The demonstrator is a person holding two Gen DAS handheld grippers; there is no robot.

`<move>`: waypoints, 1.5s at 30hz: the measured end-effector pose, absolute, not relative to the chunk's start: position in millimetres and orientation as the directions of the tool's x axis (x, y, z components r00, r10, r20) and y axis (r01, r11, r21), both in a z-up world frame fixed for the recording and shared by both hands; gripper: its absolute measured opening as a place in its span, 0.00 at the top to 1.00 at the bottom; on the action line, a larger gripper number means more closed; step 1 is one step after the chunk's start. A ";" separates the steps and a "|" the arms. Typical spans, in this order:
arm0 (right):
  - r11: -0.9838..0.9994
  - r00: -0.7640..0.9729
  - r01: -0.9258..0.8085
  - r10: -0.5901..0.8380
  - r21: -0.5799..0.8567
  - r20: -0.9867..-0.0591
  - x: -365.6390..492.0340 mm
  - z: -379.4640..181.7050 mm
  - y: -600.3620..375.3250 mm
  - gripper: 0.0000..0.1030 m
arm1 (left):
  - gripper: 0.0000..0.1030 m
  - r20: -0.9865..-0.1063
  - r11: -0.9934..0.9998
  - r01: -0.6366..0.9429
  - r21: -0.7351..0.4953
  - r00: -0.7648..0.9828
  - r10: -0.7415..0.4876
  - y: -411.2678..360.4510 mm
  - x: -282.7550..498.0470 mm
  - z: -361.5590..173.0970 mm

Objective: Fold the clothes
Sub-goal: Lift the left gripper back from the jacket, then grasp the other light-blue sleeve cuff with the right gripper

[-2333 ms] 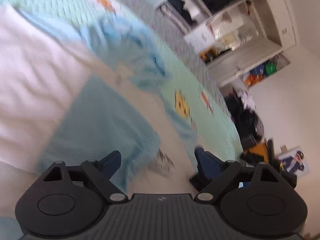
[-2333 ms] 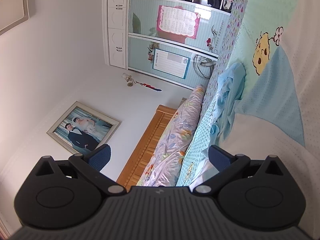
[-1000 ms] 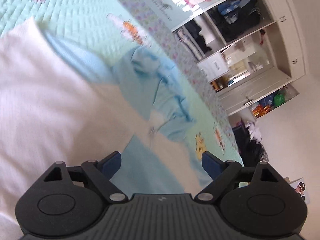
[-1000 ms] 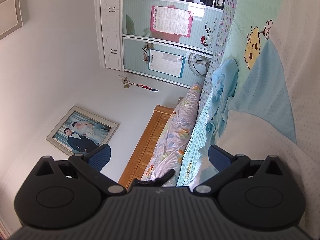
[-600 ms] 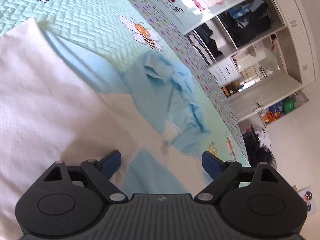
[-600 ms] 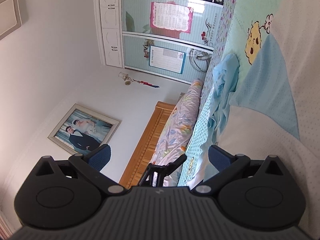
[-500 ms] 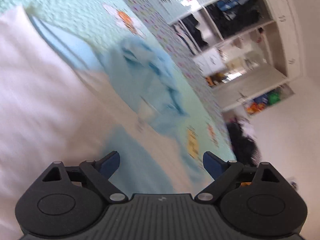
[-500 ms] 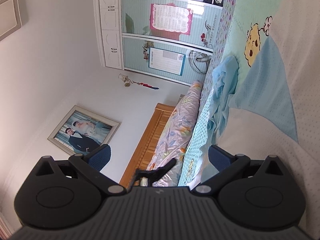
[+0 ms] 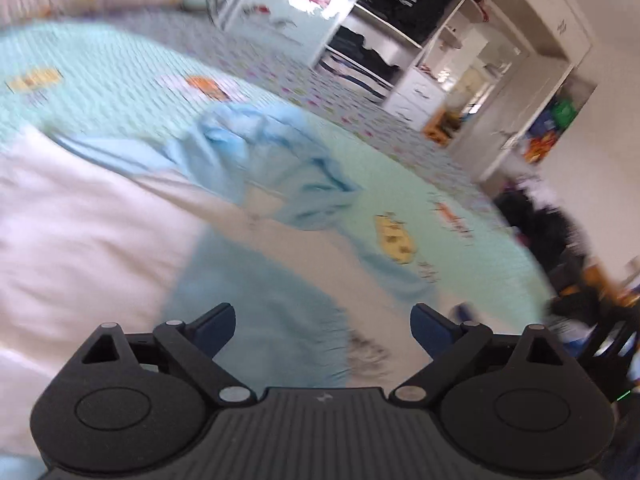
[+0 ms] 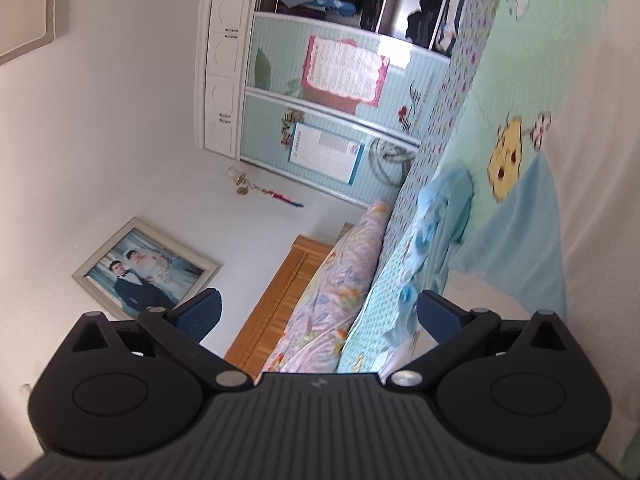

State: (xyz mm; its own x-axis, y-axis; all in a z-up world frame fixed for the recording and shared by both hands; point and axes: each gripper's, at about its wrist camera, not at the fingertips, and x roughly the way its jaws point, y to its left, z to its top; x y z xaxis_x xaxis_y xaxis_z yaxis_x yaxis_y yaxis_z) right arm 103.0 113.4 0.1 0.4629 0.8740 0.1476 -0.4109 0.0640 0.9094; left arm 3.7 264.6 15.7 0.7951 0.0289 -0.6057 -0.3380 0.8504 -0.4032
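A crumpled light blue shirt (image 9: 276, 160) lies on the mint quilted bedspread (image 9: 100, 80), beyond a large white and pale blue dotted cloth (image 9: 80, 240) spread flat. My left gripper (image 9: 322, 324) hovers open over the blue patch of that cloth, holding nothing. In the right wrist view the room is rotated: the same blue shirt (image 10: 440, 220) and the dotted cloth (image 10: 520, 240) run up the right side. My right gripper (image 10: 316, 312) is open and empty, near the cloth's edge.
An open wardrobe (image 9: 420, 40) with dark clothes stands past the bed's far side, and a dark heap (image 9: 548, 232) sits on the floor. A floral duvet (image 10: 336, 280), a wooden headboard (image 10: 280, 300) and a framed photo (image 10: 148, 272) lie at the head end.
The left gripper has swung round and tilted up, so more of the wardrobe and room shows; its view is motion-blurred. The right gripper has shifted slightly. Both stay open and empty.
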 end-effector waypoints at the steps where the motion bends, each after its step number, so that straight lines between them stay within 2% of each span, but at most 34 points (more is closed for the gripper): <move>1: 0.089 0.481 -0.423 0.865 0.902 0.140 102.2 5.1 109.4 0.00 | 0.08 -0.609 0.863 -0.351 -0.362 0.790 0.066 260.7 -2.7 19.2; 4: 0.234 0.564 -0.459 0.822 0.857 0.078 95.3 22.9 92.6 0.00 | 0.08 -0.632 0.896 -0.367 -0.251 0.763 0.136 244.2 -21.4 16.8; 6: 0.424 0.659 -0.446 0.752 0.788 -0.032 85.7 35.9 74.7 0.00 | 0.08 -0.632 0.915 -0.347 -0.208 0.761 0.145 231.5 -31.4 7.8; 10: 0.762 0.850 -0.277 0.479 0.586 -0.221 64.0 47.0 21.0 0.00 | 0.01 -0.596 0.930 -0.328 -0.169 0.785 0.169 221.5 -43.9 -4.5; 13: 0.849 0.913 -0.122 0.298 0.514 -0.277 59.4 45.3 -29.7 0.00 | 0.01 -0.601 0.930 -0.330 -0.161 0.780 0.173 222.5 -43.4 -9.7; 18: 0.822 0.939 0.037 0.166 0.568 -0.301 63.1 20.3 -97.5 0.00 | 0.01 -0.587 0.931 -0.327 -0.163 0.790 0.174 220.5 -43.1 -11.6; 23: 0.705 0.960 0.101 0.116 0.702 -0.255 76.2 -2.4 -140.9 0.00 | 0.01 -0.579 0.929 -0.326 -0.178 0.798 0.169 220.9 -43.4 -12.2; 27: 0.727 0.954 0.155 0.066 0.669 -0.293 101.7 -9.0 -147.7 0.00 | 0.01 -0.573 0.925 -0.329 -0.190 0.802 0.167 222.1 -41.9 -12.6; 34: 0.787 0.910 0.198 0.075 0.584 -0.408 149.8 -14.2 -139.2 0.00 | 0.01 -0.574 0.925 -0.331 -0.189 0.801 0.169 221.6 -39.8 -13.1; 38: 0.817 0.897 0.197 0.073 0.543 -0.436 156.2 -8.7 -128.0 0.00 | 0.01 -0.574 0.925 -0.330 -0.190 0.801 0.168 222.4 -39.3 -13.7; 43: 0.821 0.899 0.151 0.117 0.550 -0.421 164.9 -9.7 -129.4 0.00 | 0.01 -0.574 0.925 -0.331 -0.188 0.801 0.169 222.0 -38.8 -13.9; 44: 0.829 0.895 0.150 0.116 0.538 -0.430 166.2 -8.8 -128.7 0.02 | 0.01 -0.575 0.925 -0.331 -0.188 0.801 0.169 222.1 -38.7 -14.1; 45: 0.843 0.890 0.154 0.107 0.515 -0.442 167.2 -6.7 -126.0 0.15 | 0.01 -0.575 0.925 -0.331 -0.188 0.800 0.169 222.0 -38.5 -14.3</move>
State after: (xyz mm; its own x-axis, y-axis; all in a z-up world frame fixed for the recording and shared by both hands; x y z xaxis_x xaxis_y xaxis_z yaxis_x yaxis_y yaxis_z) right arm 167.2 -126.0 -6.7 0.8904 0.1070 -0.4423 0.1545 0.8432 0.5150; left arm -38.5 222.0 -14.3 0.8005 0.1694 -0.5749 -0.3307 0.9248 -0.1879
